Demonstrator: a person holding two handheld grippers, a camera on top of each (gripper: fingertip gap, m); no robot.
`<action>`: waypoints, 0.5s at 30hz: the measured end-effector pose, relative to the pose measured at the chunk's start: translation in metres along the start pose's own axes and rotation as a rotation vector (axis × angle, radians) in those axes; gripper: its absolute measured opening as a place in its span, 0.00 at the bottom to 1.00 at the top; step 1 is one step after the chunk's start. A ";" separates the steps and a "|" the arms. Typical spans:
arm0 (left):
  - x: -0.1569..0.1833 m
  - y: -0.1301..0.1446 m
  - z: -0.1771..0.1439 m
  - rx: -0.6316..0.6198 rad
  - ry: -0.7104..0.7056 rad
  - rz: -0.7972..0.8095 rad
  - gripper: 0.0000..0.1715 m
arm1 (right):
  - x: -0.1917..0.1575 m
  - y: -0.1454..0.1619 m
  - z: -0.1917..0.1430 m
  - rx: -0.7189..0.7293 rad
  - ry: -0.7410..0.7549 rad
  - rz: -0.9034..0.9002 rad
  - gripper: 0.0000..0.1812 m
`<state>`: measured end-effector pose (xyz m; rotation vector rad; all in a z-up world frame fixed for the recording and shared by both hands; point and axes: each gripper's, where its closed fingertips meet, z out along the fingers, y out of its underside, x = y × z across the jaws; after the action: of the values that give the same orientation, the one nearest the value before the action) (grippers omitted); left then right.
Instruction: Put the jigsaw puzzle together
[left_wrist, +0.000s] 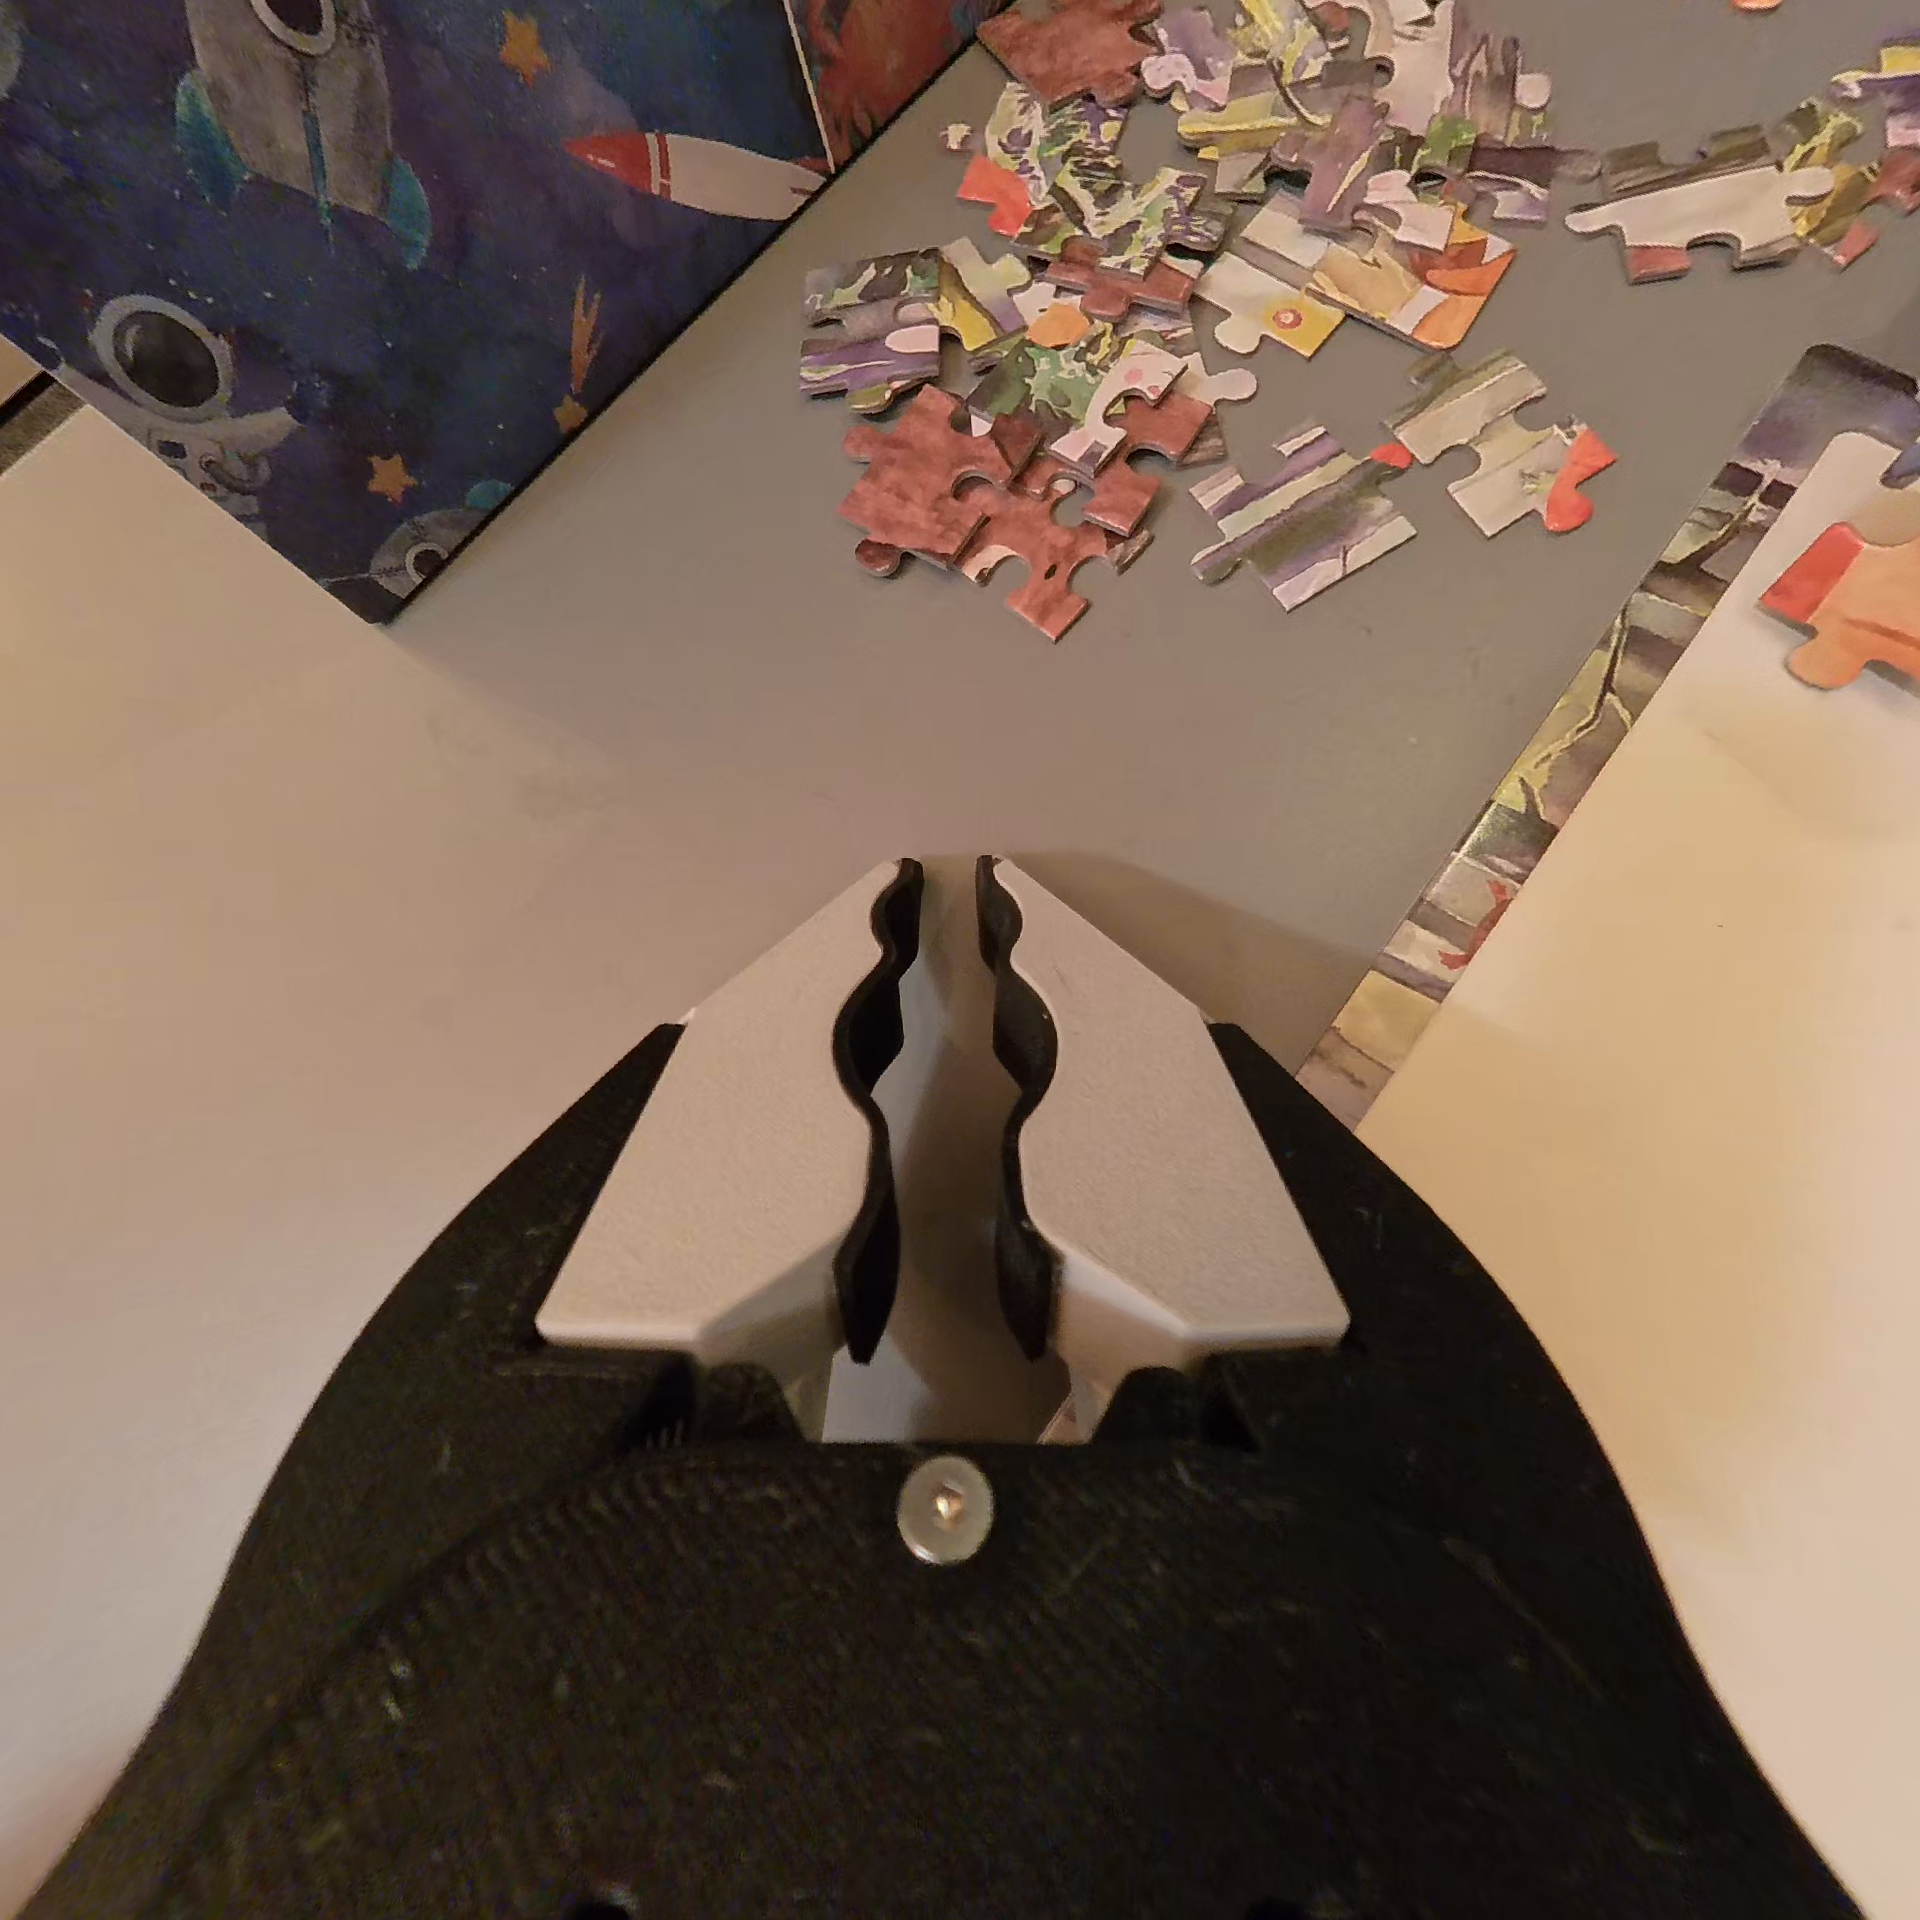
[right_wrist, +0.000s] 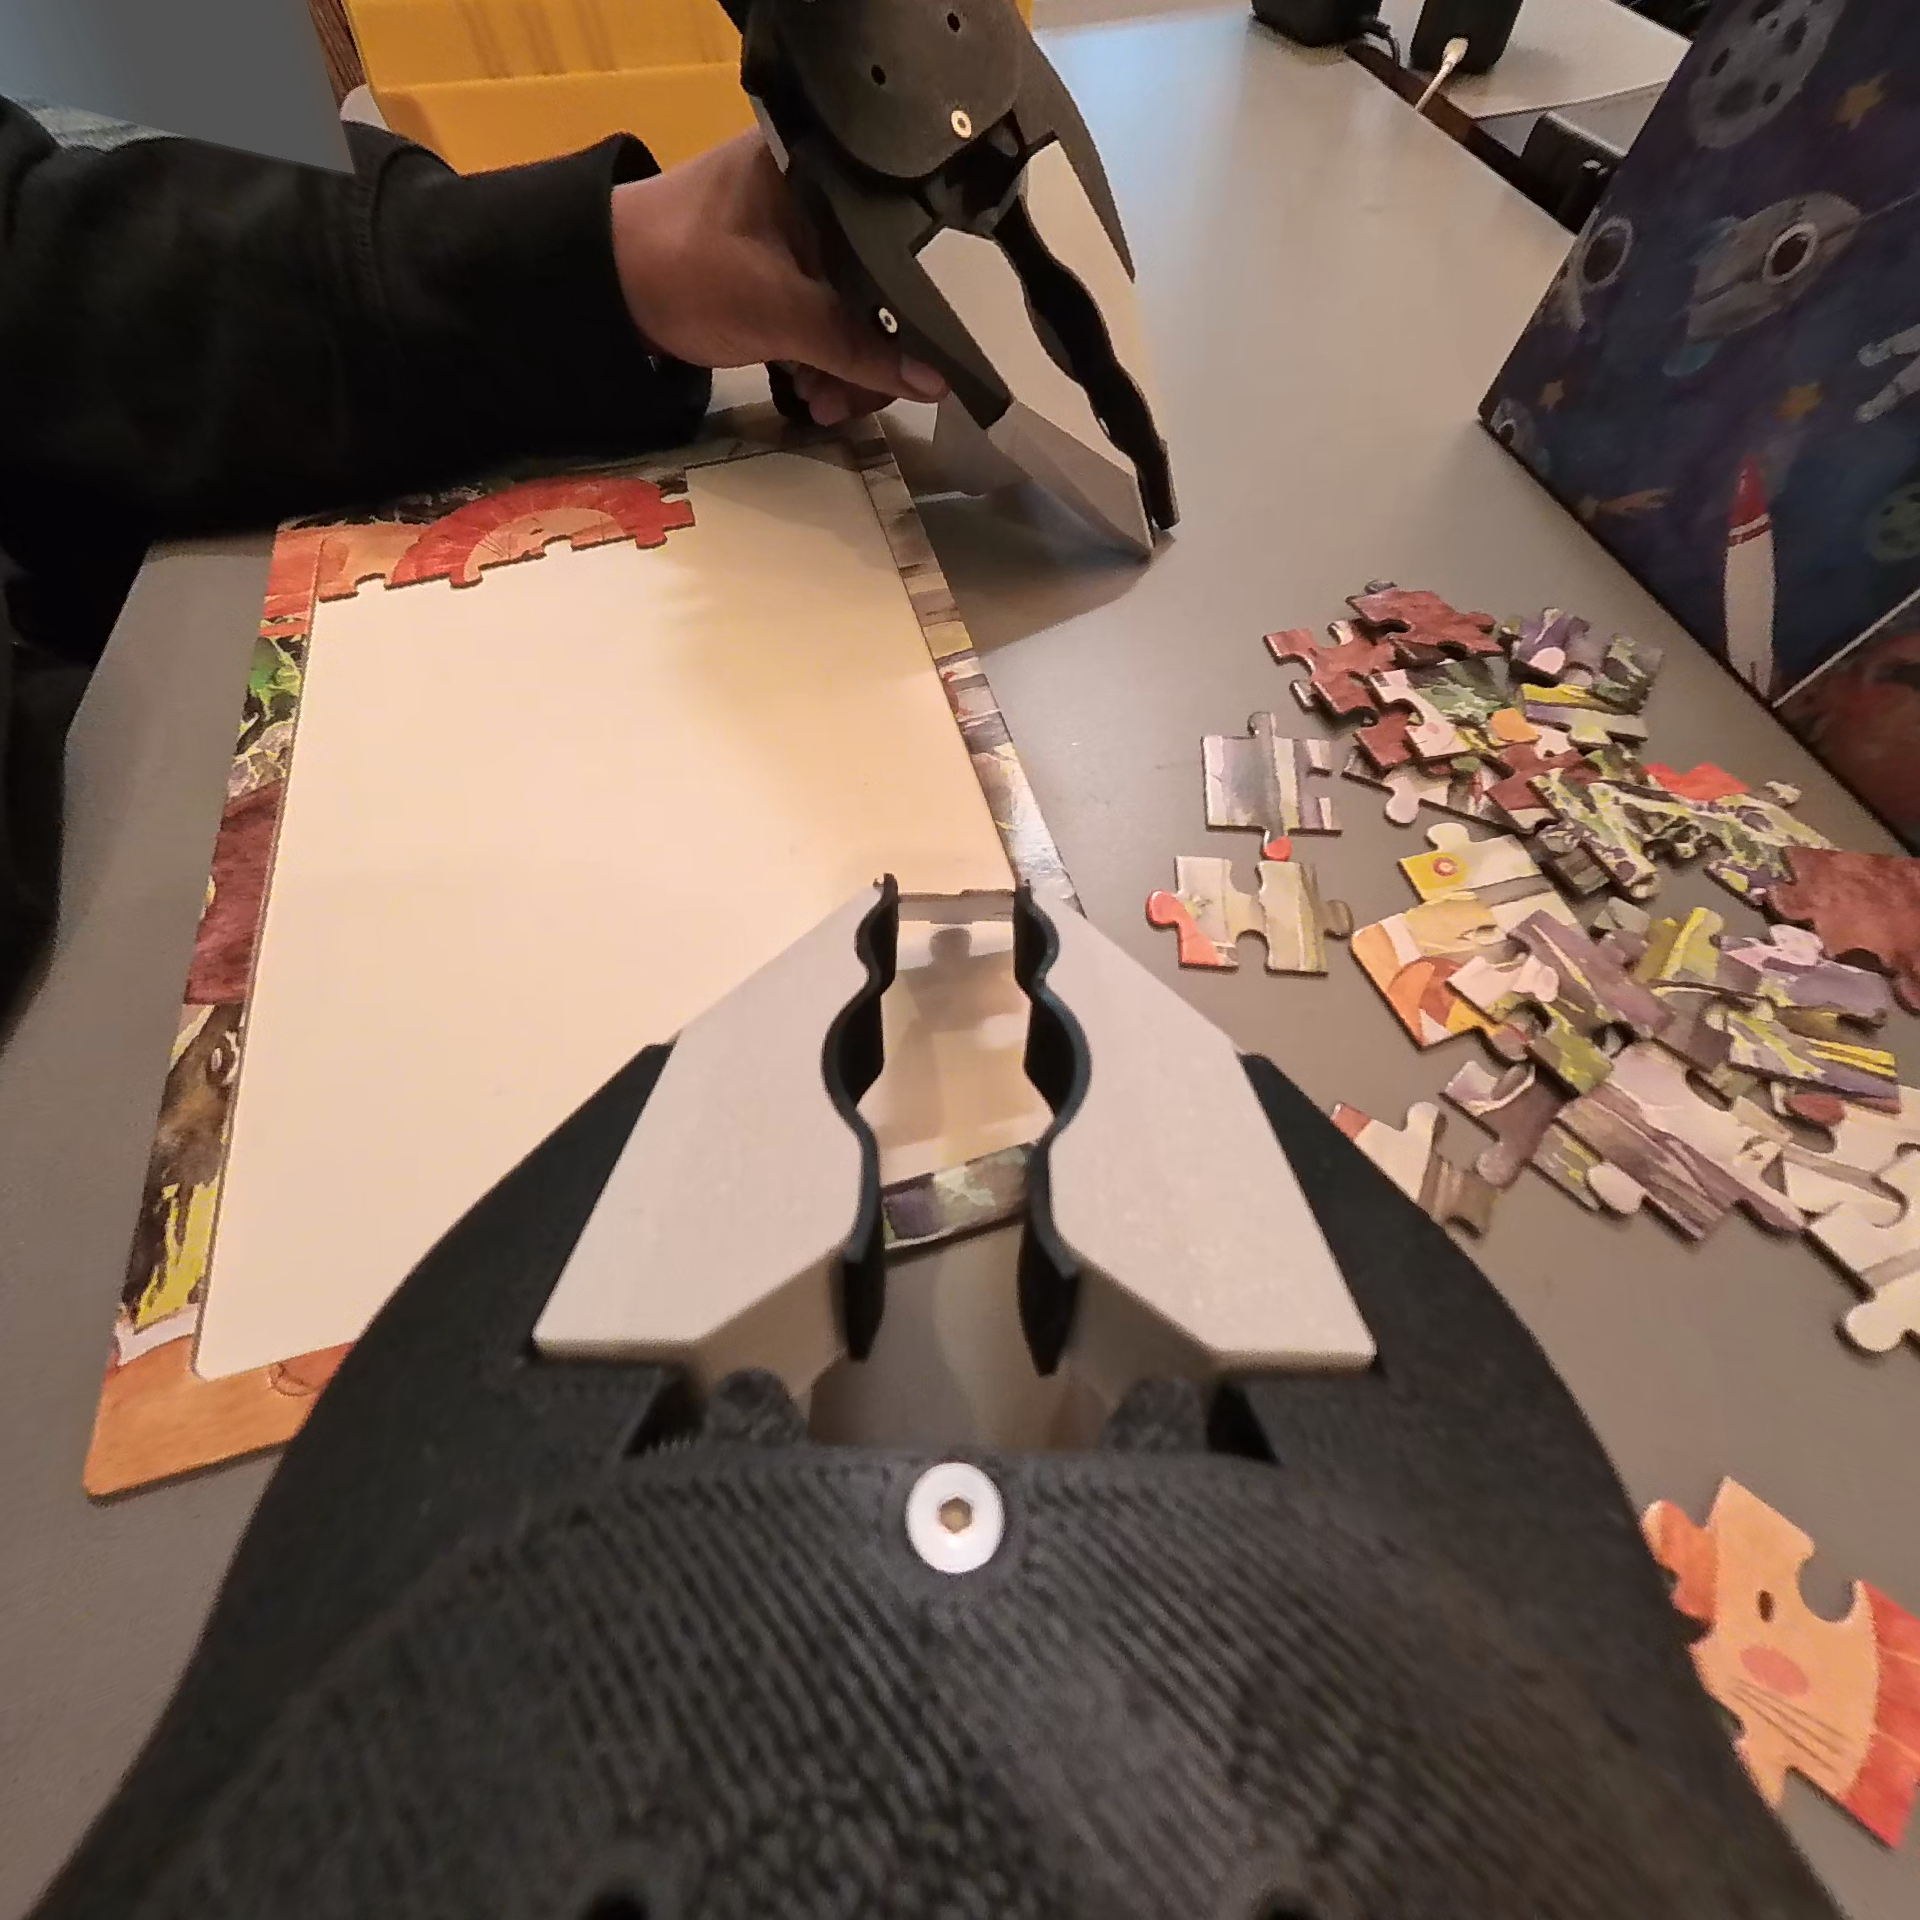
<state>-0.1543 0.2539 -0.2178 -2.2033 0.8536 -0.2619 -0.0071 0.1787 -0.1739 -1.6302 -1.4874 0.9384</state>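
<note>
The puzzle frame board is cream inside with a printed border; red fan pieces are fitted at its far left corner. It also shows in the left wrist view, with an orange piece lying on it. Loose pieces lie heaped on the grey table to its right, and the heap lies ahead of my left gripper. My left gripper is empty, shut to a narrow slit, tips on the table by the board's far right corner. My right gripper is open and empty above the board's near right corner.
A blue space-patterned box stands beyond the pieces and shows in the left wrist view. An orange cat-face piece lies alone at near right. A hand and black sleeve hold the left gripper. A yellow bin stands behind. My hands' fingertips stand some 20 centimeters from each other.
</note>
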 end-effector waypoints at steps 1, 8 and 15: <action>0.000 0.000 0.000 0.000 0.000 0.000 0.06 | 0.000 0.000 0.000 0.000 0.000 -0.001 0.11; 0.000 0.000 0.000 0.000 -0.001 0.001 0.06 | -0.001 -0.002 0.000 0.007 -0.002 -0.005 0.11; 0.000 0.000 0.000 0.001 -0.005 0.005 0.06 | -0.002 -0.005 -0.002 0.026 -0.013 0.004 0.11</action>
<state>-0.1542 0.2539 -0.2176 -2.2000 0.8563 -0.2535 -0.0080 0.1770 -0.1690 -1.6112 -1.4758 0.9686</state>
